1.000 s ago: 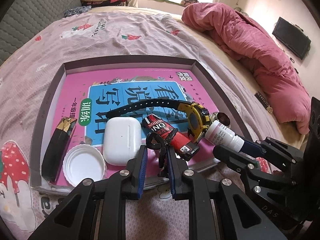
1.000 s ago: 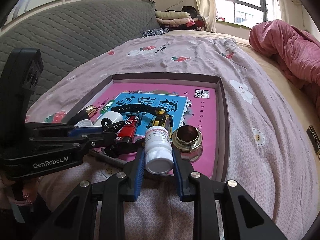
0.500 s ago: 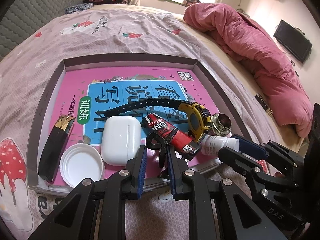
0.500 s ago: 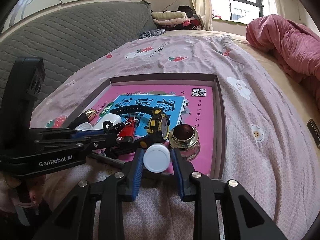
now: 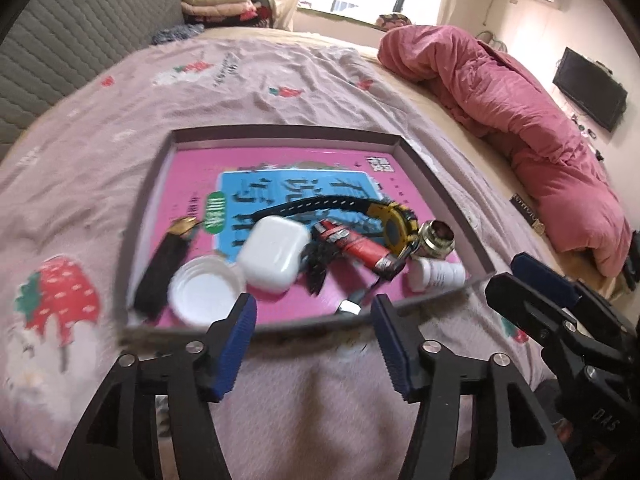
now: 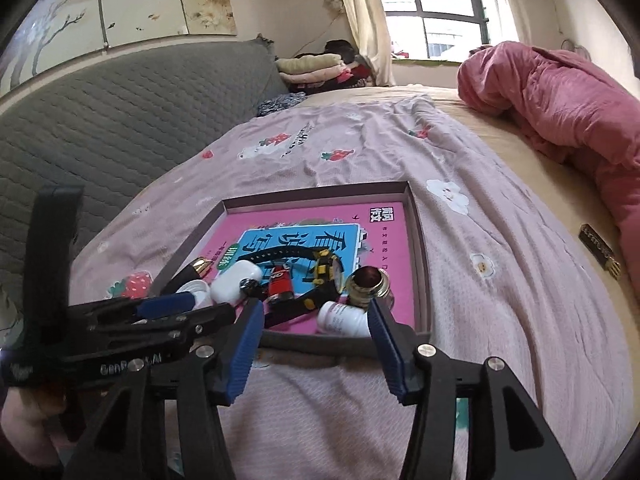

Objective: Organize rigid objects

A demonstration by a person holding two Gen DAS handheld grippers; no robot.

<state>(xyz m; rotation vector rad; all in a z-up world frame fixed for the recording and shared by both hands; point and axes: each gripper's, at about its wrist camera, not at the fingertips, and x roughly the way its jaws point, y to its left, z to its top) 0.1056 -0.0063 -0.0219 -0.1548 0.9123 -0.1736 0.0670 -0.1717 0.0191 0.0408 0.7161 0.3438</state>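
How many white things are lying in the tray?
3: a round white plastic cap at the near left, a white rounded earbud case beside it, and a small white pill bottle on its side near the right corner. Others may be hidden.

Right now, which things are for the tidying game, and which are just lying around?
For the job: tray, white bottle, earbud case, lighter, watch, white lid, glass jar.
Lying about: pink quilt, folded clothes, television.
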